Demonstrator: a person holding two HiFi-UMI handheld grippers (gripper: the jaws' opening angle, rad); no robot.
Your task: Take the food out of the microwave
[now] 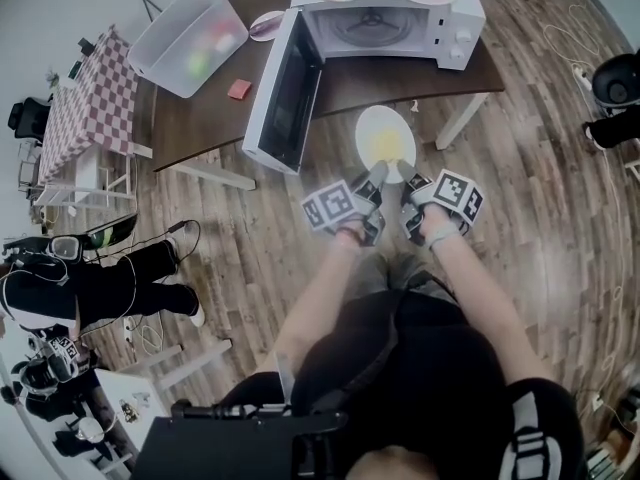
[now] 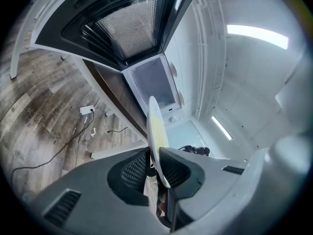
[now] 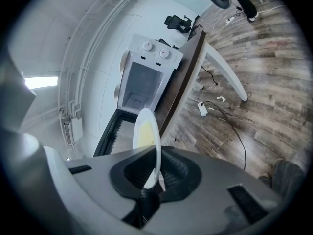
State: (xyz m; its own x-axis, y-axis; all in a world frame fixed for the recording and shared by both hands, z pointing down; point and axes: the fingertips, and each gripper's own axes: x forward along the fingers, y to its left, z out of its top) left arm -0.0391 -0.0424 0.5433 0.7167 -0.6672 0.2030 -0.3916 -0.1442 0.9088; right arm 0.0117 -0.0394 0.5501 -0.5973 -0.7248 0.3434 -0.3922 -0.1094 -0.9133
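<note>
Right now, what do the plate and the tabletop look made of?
Plate: probably glazed ceramic, possibly melamine. It is white and smooth, with a thin rim that stays rigid in the gripper views. Tabletop: dark brown wood or wood-look laminate with a satin finish. It has a slight sheen, and the grain is too small to tell.

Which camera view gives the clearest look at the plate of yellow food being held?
The head view: it looks down on the plate, showing its whole round face and the yellow food. The two gripper views catch it only edge-on, a thin rim clamped in the left tongs and the right tongs.
</note>
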